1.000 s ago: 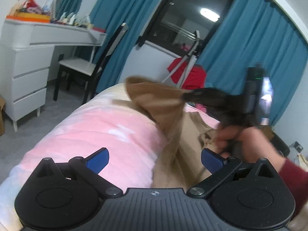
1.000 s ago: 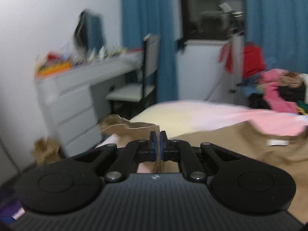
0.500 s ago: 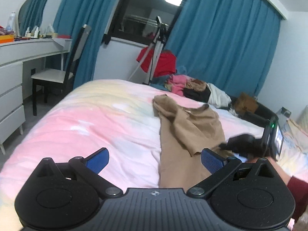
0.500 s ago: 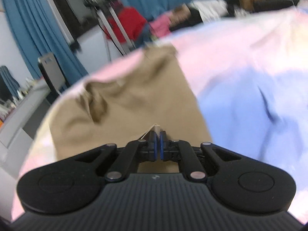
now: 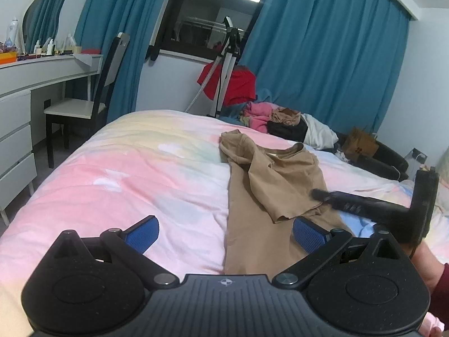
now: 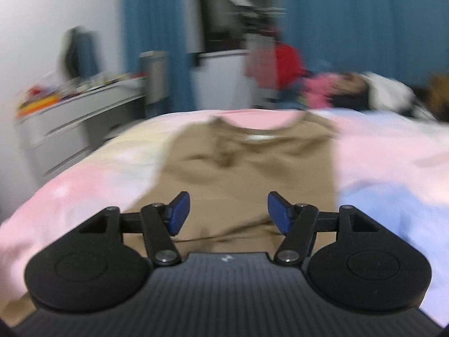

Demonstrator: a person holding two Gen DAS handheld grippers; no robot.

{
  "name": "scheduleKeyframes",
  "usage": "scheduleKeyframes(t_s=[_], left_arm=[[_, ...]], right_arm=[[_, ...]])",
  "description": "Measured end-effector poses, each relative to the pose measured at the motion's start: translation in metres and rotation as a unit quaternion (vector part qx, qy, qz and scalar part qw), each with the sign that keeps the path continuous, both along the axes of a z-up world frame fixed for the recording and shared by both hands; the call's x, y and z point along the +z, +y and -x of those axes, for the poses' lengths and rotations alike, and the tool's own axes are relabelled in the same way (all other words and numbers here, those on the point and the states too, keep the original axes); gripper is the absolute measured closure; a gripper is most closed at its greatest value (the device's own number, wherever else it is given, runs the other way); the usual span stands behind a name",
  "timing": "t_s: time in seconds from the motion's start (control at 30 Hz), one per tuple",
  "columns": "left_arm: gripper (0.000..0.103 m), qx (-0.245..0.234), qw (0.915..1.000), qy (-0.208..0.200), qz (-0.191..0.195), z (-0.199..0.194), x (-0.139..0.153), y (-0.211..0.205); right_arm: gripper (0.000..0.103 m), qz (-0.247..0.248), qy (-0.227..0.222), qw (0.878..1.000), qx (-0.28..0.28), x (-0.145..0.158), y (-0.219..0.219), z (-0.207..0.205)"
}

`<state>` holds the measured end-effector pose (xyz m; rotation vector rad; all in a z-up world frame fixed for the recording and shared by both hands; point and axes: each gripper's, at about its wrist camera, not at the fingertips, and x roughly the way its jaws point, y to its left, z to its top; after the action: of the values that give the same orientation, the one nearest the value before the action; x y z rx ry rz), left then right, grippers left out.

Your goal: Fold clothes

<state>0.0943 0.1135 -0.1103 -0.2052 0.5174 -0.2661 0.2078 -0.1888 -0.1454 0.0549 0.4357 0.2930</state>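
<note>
A tan T-shirt (image 5: 269, 185) lies on the pastel bed cover (image 5: 134, 174), one sleeve folded across its body. My left gripper (image 5: 224, 233) hovers open above the shirt's near hem, holding nothing. In the left wrist view the right gripper (image 5: 317, 195) reaches in from the right, its tips just over the folded sleeve's edge. The right wrist view is blurred: the right gripper (image 6: 228, 210) stands open above the tan T-shirt (image 6: 247, 168), nothing between its blue pads.
A pile of mixed clothes (image 5: 283, 120) sits at the bed's far end beside a tripod stand (image 5: 224, 67). A white dresser (image 5: 19, 106) and chair (image 5: 84, 104) stand left of the bed. A hand in a dark red sleeve (image 5: 435, 275) holds the right gripper.
The right gripper carried the sleeve across the shirt, laid it down and opened. The left gripper stayed open and the view settled on the flat shirt.
</note>
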Motion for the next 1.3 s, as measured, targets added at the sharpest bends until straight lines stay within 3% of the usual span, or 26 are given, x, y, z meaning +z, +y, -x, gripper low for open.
scheduleKeyframes(t_s=[0.17, 0.2, 0.27, 0.3, 0.4, 0.57, 0.7, 0.87, 1.03, 1.2, 1.27, 1.3], left_arm=[[0.000, 0.010, 0.9999, -0.001, 0.004, 0.000, 0.003, 0.008], [0.000, 0.012, 0.9999, -0.001, 0.005, 0.000, 0.004, 0.010], [0.000, 0.017, 0.9998, -0.001, 0.006, 0.000, 0.005, 0.013], [0.000, 0.019, 0.9998, -0.001, 0.007, 0.000, 0.006, 0.014], [0.000, 0.013, 0.9999, -0.001, 0.002, 0.001, 0.007, 0.013], [0.000, -0.021, 0.9998, -0.005, -0.004, 0.009, 0.008, 0.004], [0.000, -0.041, 0.9992, -0.004, 0.003, 0.015, 0.004, 0.000], [0.000, -0.060, 0.9982, 0.005, -0.002, 0.012, -0.006, -0.007], [0.000, -0.064, 0.9975, 0.026, -0.014, 0.000, -0.021, -0.012], [0.000, -0.055, 0.9976, 0.037, -0.018, -0.008, -0.028, -0.013], [0.000, -0.053, 0.9977, 0.035, -0.021, -0.008, -0.028, -0.014], [0.000, -0.053, 0.9978, 0.034, -0.022, -0.008, -0.027, -0.014]], right_arm=[[0.042, 0.034, 0.047, 0.996, 0.072, -0.017, 0.038, -0.020], [0.047, 0.045, 0.059, 0.994, 0.081, -0.021, 0.045, -0.026], [0.067, 0.077, 0.065, 0.993, 0.065, -0.025, 0.050, -0.035], [0.089, 0.086, 0.063, 0.993, 0.053, -0.025, 0.049, -0.038], [0.097, 0.046, 0.025, 0.998, 0.019, -0.010, 0.029, -0.040], [0.098, -0.009, -0.022, 0.998, -0.061, 0.015, -0.013, -0.067], [0.098, -0.048, -0.036, 0.987, -0.148, 0.020, -0.046, -0.105], [0.098, -0.076, 0.006, 0.969, -0.233, -0.004, -0.081, -0.151], [0.097, -0.054, 0.025, 0.969, -0.240, -0.029, -0.085, -0.173], [0.094, -0.055, 0.030, 0.971, -0.231, -0.025, -0.083, -0.167], [0.088, -0.071, 0.041, 0.970, -0.229, -0.016, -0.086, -0.157], [0.076, -0.077, 0.042, 0.969, -0.230, -0.011, -0.087, -0.148]])
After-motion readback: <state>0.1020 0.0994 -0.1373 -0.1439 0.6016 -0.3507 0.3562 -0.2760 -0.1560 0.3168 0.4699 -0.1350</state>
